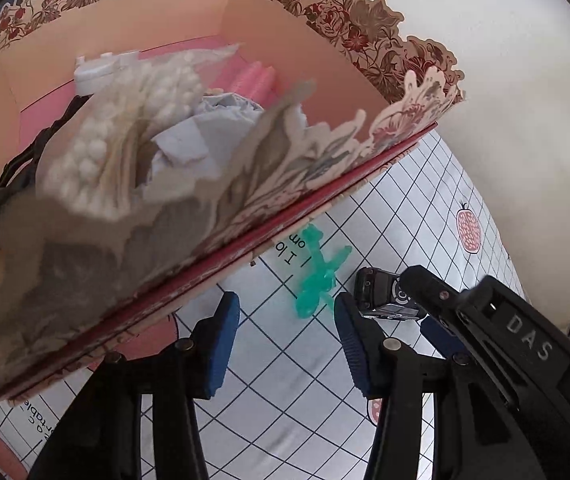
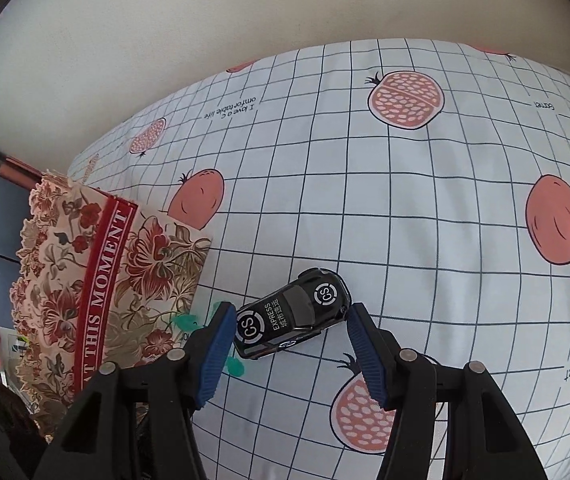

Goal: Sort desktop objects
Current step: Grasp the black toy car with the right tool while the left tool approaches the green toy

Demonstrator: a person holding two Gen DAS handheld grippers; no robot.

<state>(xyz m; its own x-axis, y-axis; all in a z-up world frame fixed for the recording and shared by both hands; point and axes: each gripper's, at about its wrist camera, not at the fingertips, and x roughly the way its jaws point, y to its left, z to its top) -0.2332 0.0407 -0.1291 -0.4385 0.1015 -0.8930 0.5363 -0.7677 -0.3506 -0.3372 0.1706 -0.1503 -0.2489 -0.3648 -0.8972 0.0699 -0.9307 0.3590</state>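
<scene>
From my left wrist camera, the left gripper [image 1: 287, 312] hangs with jaws parted and nothing between them over the checked cloth [image 1: 405, 208], beside the floral box [image 1: 325, 200], which already holds bagged items; the green toy [image 1: 317, 272] lies just ahead of it, hard against the box wall, likely my next pick. From my right wrist camera, the right gripper [image 2: 287, 326] straddles the black toy car [image 2: 293, 316] on the cloth, jaws apart and, as far as I can see, not yet pressing it, lined up to grasp it.

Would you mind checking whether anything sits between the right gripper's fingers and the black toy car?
Nothing visible does. The right gripper is open around the black toy car, with bare tablecloth between. The green toy lies beside the car, outside the fingers.
</scene>
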